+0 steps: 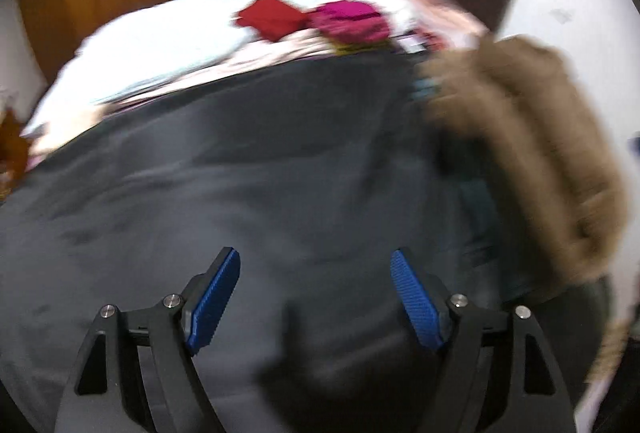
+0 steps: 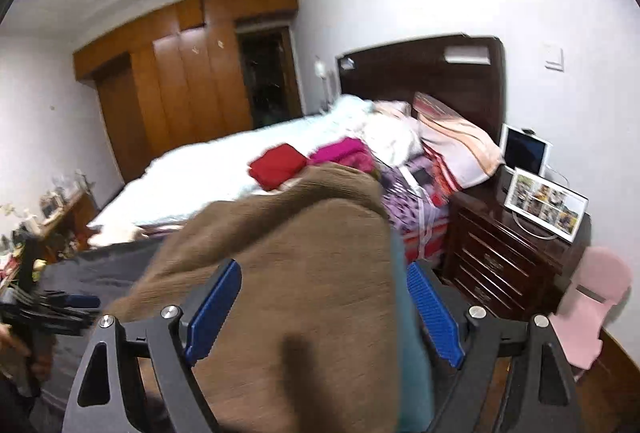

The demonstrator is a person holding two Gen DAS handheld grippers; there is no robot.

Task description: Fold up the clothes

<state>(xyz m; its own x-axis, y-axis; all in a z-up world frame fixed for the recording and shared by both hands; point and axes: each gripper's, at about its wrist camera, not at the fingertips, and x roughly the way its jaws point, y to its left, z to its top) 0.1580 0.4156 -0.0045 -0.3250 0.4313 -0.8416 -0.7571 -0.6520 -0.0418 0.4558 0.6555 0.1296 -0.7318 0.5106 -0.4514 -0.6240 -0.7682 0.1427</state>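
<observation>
Right wrist view: brown garment [image 2: 280, 233] lies between the wide right claw [image 2: 324, 277] fingers; left claw [image 1: 316, 265] gapes over the grey sheet [image 1: 240, 173].

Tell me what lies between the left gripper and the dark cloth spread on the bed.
Nothing visible. The left gripper hangs open directly over the dark cloth, with only bare fabric between its fingers. The brown garment sits off to its right, draped across the open right gripper.
</observation>
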